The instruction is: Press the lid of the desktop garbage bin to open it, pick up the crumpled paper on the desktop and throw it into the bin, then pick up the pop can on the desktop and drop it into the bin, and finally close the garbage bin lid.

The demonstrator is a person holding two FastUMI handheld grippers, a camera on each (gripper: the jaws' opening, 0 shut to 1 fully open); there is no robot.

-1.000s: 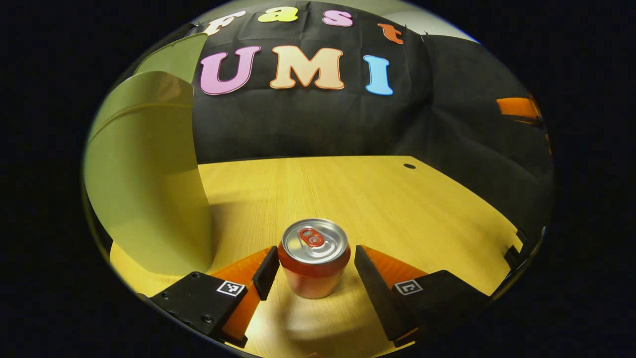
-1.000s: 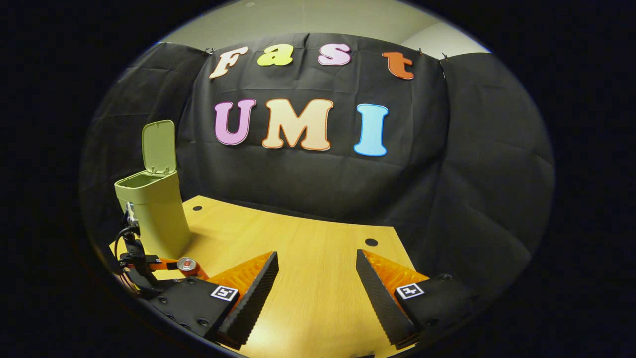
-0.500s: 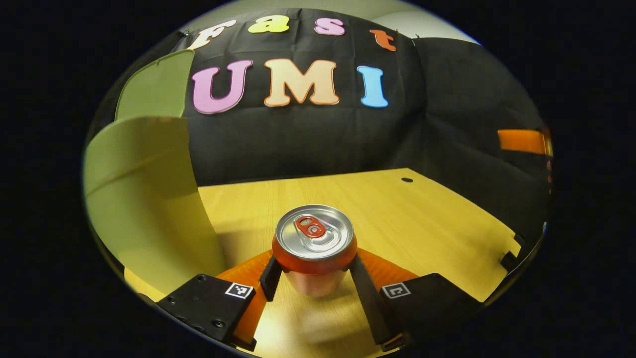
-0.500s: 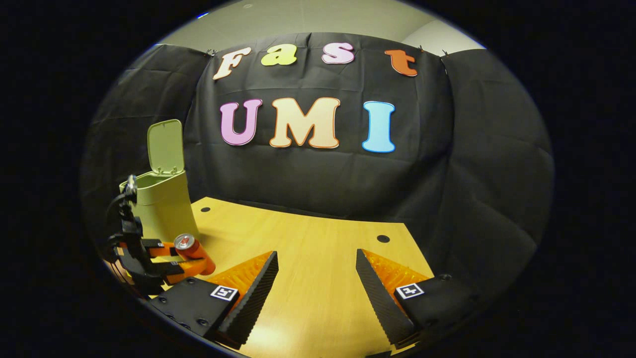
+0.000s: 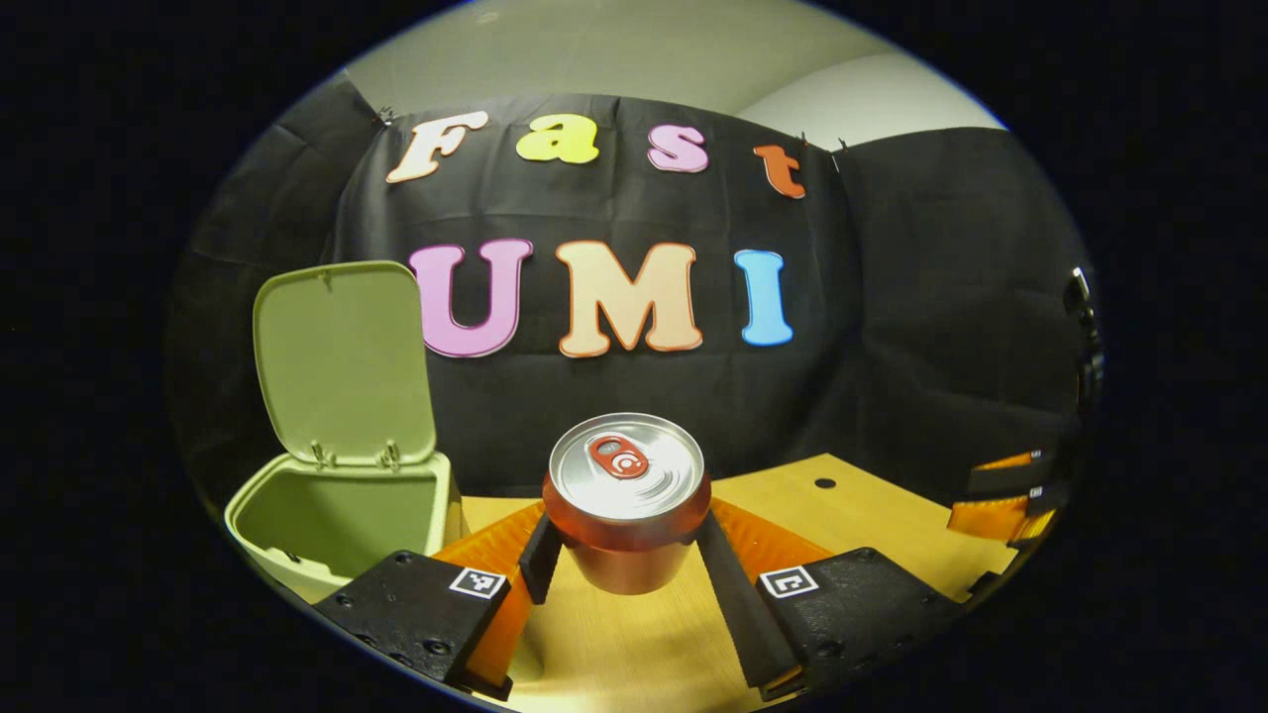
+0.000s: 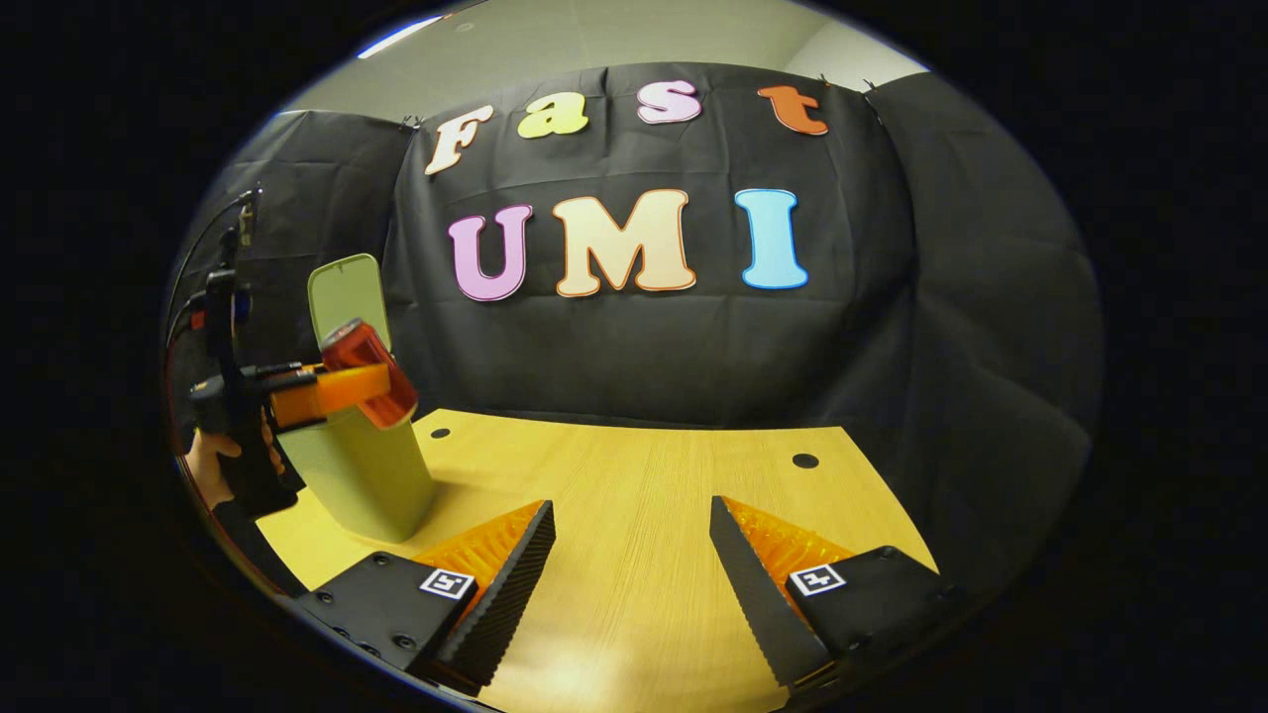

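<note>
A red pop can (image 5: pixel 626 515) with a silver top is held upright in the air, and my left gripper (image 5: pixel 626 555) is shut on its sides. To its left stands the pale green garbage bin (image 5: pixel 337 515) with its lid (image 5: pixel 342 361) raised, so its inside shows. In the right gripper view the can (image 6: pixel 362 371) hangs level with the bin's top, just in front of the bin (image 6: pixel 367 475) and its lid (image 6: pixel 349 289). My right gripper (image 6: pixel 632 574) stands open over the wooden desktop (image 6: pixel 634 485), nothing between its fingers. The crumpled paper is hidden from me.
The wooden desktop (image 5: pixel 872 515) has small round holes (image 6: pixel 804 460) near its back edge. Black cloth walls close off the back and sides. A hand (image 6: pixel 210 465) holds the left gripper's handle at the far left of the right gripper view.
My left gripper closed on the pop can, then lifted it off the desktop to the height of the bin's opening. The right gripper stayed open and shifted only slightly.
</note>
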